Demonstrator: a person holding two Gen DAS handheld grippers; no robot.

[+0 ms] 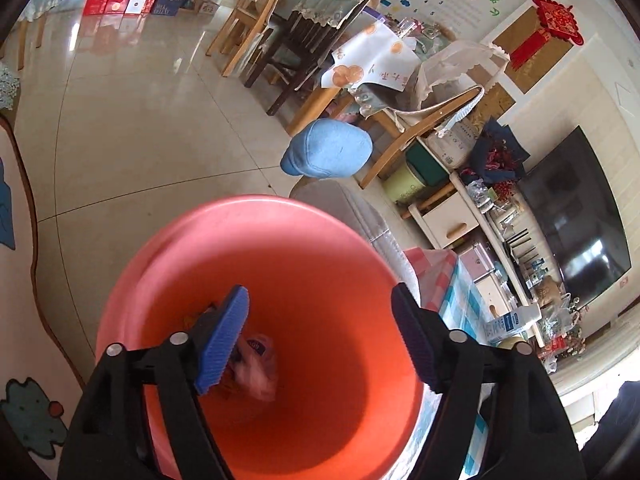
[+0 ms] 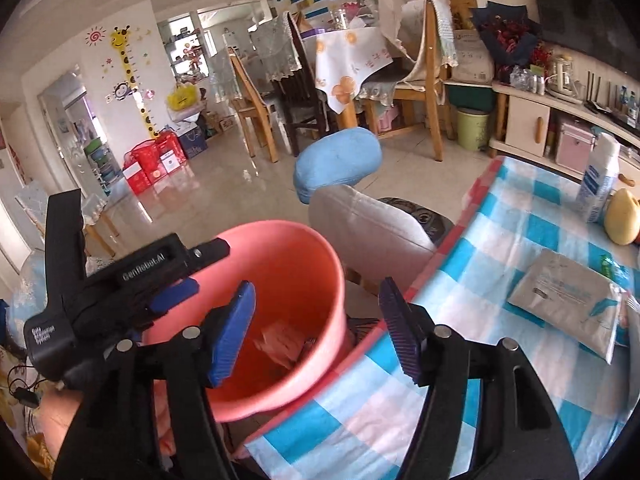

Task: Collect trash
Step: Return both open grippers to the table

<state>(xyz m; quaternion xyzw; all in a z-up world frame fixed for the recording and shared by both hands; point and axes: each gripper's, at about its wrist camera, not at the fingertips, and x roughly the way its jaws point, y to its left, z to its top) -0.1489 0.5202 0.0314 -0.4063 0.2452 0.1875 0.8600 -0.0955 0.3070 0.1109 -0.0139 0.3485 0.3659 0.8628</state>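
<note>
A salmon-pink bucket [image 1: 304, 248] stands beside the table with crumpled wrappers [image 1: 256, 364] lying at its bottom. My left gripper [image 1: 320, 340] is open and empty, held right over the bucket's mouth. In the right wrist view the same bucket [image 2: 296, 264] sits at the table's left edge with wrappers [image 2: 282, 344] inside. My right gripper [image 2: 316, 328] is open and empty, above the bucket's rim and the table edge. The left gripper's body [image 2: 120, 280] shows at the bucket's left side.
The table has a blue-and-white checked cloth [image 2: 500, 248]. On it lie a grey-white plastic packet [image 2: 568, 300], a white bottle [image 2: 600, 176] and a yellow fruit-shaped item [image 2: 622, 216]. A grey chair with a blue hat [image 2: 338, 160] stands behind the bucket. Dining chairs and a TV cabinet stand farther back.
</note>
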